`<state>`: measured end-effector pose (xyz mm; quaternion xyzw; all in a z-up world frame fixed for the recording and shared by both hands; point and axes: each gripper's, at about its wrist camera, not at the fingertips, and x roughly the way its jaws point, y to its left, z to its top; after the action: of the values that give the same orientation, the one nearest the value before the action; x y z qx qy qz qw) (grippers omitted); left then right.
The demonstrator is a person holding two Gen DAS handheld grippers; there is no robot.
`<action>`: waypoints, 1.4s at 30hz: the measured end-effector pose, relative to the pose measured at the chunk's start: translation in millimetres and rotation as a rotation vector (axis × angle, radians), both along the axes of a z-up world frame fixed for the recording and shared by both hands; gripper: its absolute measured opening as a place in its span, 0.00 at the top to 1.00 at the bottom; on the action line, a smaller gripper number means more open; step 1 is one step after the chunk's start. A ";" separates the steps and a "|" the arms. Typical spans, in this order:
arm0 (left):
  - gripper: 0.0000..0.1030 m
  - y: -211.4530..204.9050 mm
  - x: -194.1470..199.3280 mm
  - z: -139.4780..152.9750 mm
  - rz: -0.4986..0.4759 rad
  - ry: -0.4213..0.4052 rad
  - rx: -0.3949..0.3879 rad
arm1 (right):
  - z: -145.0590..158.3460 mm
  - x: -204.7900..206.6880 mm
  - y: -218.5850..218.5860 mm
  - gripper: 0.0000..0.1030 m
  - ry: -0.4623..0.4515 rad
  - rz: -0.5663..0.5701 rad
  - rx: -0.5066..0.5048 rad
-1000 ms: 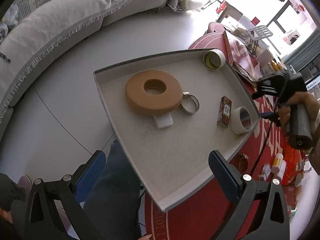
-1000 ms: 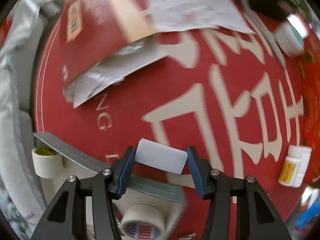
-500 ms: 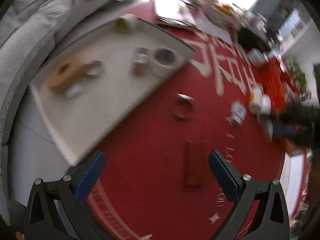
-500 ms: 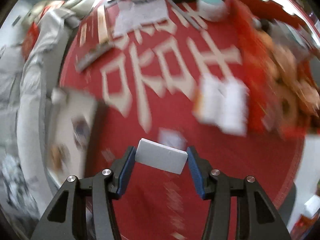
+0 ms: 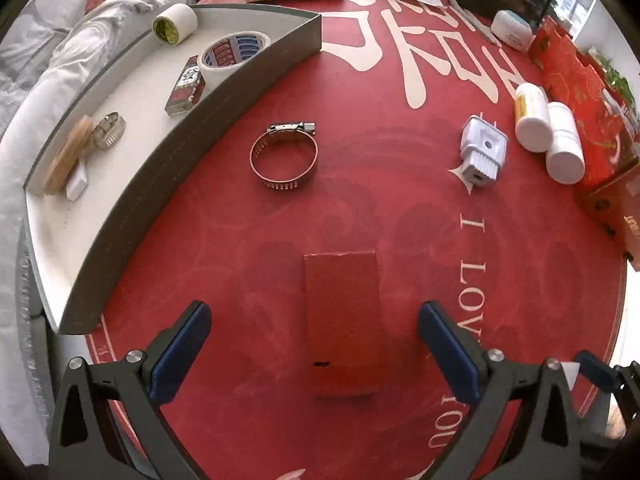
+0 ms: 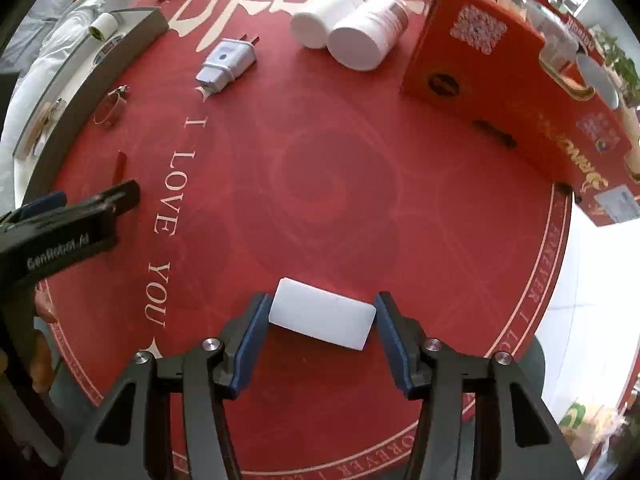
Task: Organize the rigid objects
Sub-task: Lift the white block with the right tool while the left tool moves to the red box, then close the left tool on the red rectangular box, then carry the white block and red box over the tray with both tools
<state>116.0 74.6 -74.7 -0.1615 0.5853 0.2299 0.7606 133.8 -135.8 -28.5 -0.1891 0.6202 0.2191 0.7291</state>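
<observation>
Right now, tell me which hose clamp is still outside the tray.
The larger hose clamp, lying on the red table. The smaller clamp sits inside the tray, beside the tan ring.

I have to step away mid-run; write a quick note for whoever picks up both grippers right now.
Right gripper: fingers opening around the white block, low over the red table; whether it is down yet is unclear.
Left gripper: open, empty, above the flat red box.
In the tray: two tape rolls, small box, clamp, wooden disc.
Still on the table: hose clamp, charger plug, two white bottles.
</observation>
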 end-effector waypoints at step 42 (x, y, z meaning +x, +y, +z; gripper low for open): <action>0.64 -12.9 -58.4 76.6 0.027 -0.180 -0.050 | 43.3 -12.0 -15.5 0.48 -0.026 -0.105 0.343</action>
<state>57.6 61.7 1.9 -0.2081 0.5180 0.2102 0.8026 121.8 -151.2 14.8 -0.0323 0.5734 0.2808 0.7690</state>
